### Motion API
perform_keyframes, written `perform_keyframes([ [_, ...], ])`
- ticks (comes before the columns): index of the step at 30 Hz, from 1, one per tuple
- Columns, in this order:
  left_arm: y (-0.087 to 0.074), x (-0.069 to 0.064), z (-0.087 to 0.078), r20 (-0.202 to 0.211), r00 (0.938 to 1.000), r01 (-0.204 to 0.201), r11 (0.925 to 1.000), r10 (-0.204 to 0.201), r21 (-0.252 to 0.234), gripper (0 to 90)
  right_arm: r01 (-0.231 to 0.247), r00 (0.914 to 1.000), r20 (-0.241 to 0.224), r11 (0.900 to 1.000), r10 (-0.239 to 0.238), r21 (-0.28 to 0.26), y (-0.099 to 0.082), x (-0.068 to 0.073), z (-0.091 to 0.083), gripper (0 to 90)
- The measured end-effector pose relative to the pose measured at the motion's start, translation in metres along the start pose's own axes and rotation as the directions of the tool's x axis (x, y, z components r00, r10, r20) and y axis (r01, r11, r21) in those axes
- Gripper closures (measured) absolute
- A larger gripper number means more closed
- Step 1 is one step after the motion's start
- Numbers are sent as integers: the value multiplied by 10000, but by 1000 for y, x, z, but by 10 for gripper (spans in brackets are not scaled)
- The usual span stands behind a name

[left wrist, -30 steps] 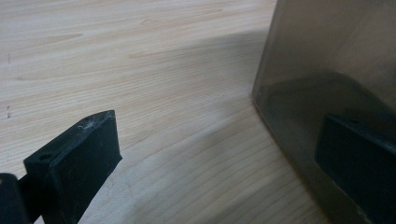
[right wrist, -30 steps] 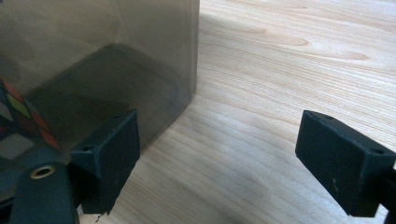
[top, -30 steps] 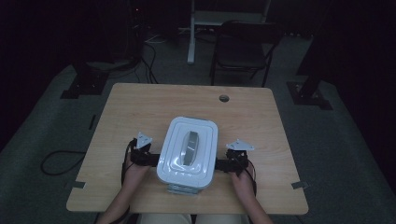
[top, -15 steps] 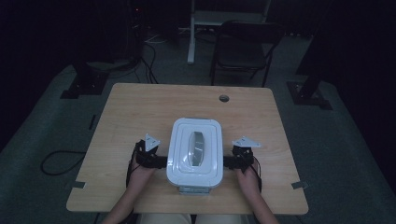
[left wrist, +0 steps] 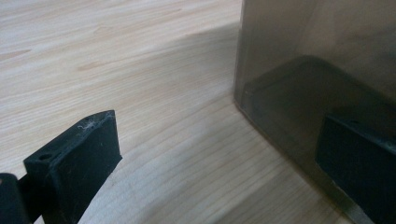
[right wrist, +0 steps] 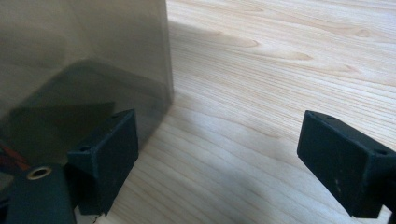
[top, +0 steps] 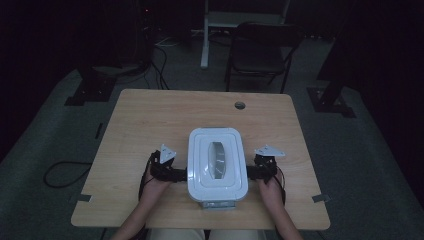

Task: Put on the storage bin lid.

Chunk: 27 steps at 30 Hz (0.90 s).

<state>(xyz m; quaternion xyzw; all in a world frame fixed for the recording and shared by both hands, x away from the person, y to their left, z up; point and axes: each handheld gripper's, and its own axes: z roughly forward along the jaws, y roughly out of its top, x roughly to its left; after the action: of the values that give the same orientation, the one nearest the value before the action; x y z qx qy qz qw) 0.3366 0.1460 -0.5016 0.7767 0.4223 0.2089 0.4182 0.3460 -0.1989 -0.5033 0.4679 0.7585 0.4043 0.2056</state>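
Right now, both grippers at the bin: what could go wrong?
1. Both the left gripper and right gripper stand open beside the lidded bin, not clamped; a lift could slip.
2. The bin sits near the table's front edge; pulling it closer could tip it off.

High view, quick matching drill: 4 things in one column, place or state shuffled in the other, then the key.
1. white container
2. table hole
3. folding chair
4. left gripper

a. on the floor beyond the table's far edge
b. open, at the container's left side
c. near the table's far edge
d. between the two grippers, near the person

Pairs: 1-d, 2-c, 3-a, 4-b
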Motion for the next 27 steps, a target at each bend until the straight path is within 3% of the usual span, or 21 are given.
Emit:
perform_keyframes([
  [7, 1, 7, -2, 121, 9999, 80, 9998, -77, -180, 9, -248, 9996, 158, 9997, 248, -40, -7, -6, -3, 127],
  [16, 1, 13, -9, 138, 9997, 209, 9992, -204, -330, 9, -203, 9996, 169, 9998, 204, -69, -10, -8, -11, 127],
  [22, -1, 24, -17, -31, 9991, 416, 9989, -417, -236, 9, -104, 9987, 503, 9999, 110, -116, -12, -14, -23, 127],
  [27, -1, 34, -26, -219, 9984, 521, 9985, -524, -149, 9, -322, 9972, 665, 9994, 330, -133, -17, -21, -29, 127],
])
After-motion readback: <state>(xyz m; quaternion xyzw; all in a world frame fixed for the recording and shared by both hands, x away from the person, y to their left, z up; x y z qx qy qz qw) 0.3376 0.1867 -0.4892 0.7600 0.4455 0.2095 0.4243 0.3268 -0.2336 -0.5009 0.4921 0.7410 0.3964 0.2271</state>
